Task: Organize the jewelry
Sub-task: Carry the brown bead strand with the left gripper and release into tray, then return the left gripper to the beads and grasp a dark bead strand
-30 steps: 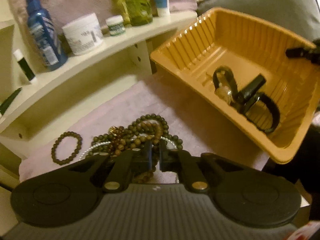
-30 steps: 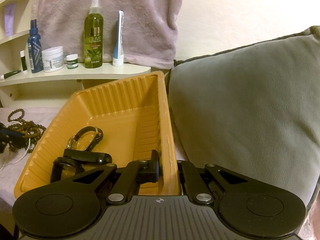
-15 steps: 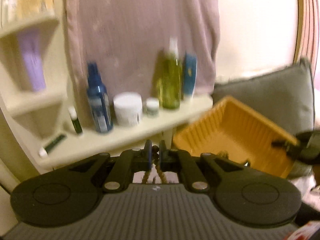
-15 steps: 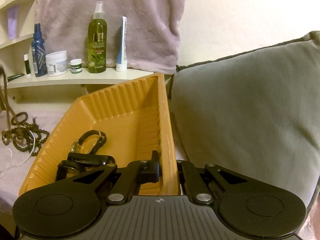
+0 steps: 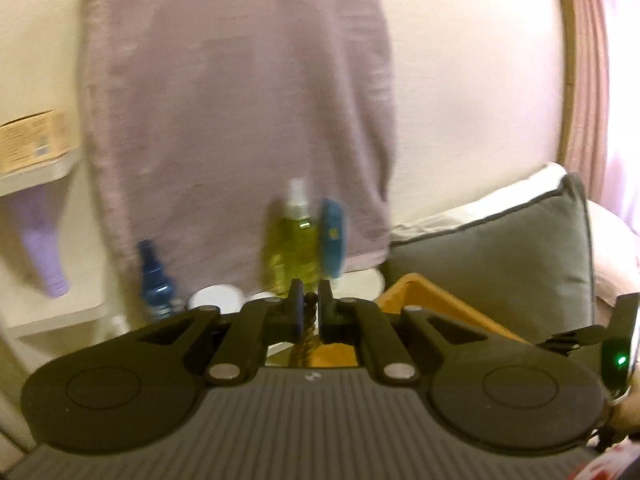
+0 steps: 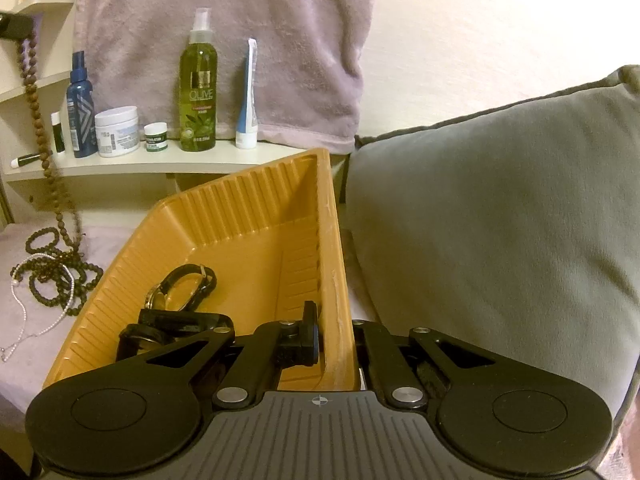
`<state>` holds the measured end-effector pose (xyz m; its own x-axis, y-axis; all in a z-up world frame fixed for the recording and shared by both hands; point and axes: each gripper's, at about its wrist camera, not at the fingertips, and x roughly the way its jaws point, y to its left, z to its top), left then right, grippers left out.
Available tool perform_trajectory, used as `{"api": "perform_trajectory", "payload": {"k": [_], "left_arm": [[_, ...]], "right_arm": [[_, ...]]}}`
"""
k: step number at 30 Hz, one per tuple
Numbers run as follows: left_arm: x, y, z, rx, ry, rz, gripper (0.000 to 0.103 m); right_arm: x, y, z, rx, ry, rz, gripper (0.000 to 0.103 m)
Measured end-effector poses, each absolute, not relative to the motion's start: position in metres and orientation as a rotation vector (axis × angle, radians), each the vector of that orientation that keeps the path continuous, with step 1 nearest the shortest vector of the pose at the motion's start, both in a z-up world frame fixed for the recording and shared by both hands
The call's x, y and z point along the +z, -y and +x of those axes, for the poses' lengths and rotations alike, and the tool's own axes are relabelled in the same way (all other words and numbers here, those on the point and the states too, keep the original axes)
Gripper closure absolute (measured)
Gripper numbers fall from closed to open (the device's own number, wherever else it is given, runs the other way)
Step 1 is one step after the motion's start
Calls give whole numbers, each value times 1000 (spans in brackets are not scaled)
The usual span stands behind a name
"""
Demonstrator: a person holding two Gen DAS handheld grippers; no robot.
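My left gripper [image 5: 309,300] is shut on a long brown bead necklace [image 5: 306,336], held high. In the right wrist view that necklace [image 6: 38,120] hangs from the left gripper [image 6: 12,26] at the top left, its lower end still in the pile of dark bead strands [image 6: 56,276] on the pale cloth. A thin pearl strand [image 6: 24,320] lies beside the pile. My right gripper [image 6: 334,336] is shut on the right wall of the tilted orange tray [image 6: 332,240]. Inside the tray lie a watch [image 6: 180,292] and a black strap piece [image 6: 168,328].
A cream shelf [image 6: 160,164] carries a green spray bottle [image 6: 198,92], a blue bottle [image 6: 80,108], a white jar [image 6: 117,131] and a tube [image 6: 247,100]. A mauve towel [image 6: 280,40] hangs behind. A grey cushion [image 6: 500,220] presses against the tray's right side.
My left gripper rose well above the cloth, drawing the brown necklace up out of the bead pile. The right gripper and the tray stayed where they were.
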<state>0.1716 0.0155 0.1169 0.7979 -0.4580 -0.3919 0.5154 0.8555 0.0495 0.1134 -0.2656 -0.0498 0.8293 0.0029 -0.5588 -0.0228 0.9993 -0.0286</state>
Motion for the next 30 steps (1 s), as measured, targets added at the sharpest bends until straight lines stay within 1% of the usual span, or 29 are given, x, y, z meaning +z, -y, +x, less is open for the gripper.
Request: {"api": "perform_trajectory", "payload": {"k": [10,16,21,22,24,25,30], "left_arm": [[110,52,182,-679,-383,123,98],[67,86,199,-714,-490,124,98],[28,94,209,-703,-584,114,97],[23,91,210,-699,-593,104,95],[16,86,212,-686,-610,86,81],[14,82,212,-673,-612,85,79],[22,34,210,-550,-596,49,78]], "right_arm": [[-51,266,114,14,-591,-27,100],[-52,268,115,12,-599,-20,100],[-54,268,117,9,-603,-19,100],[-54,269,117,9,-604,-18,100],[-54,269,118,9,-606,-20,100],[-55,269,118,8,-606,-20,100],[-55,269,119,8,-606,-21,100]]}}
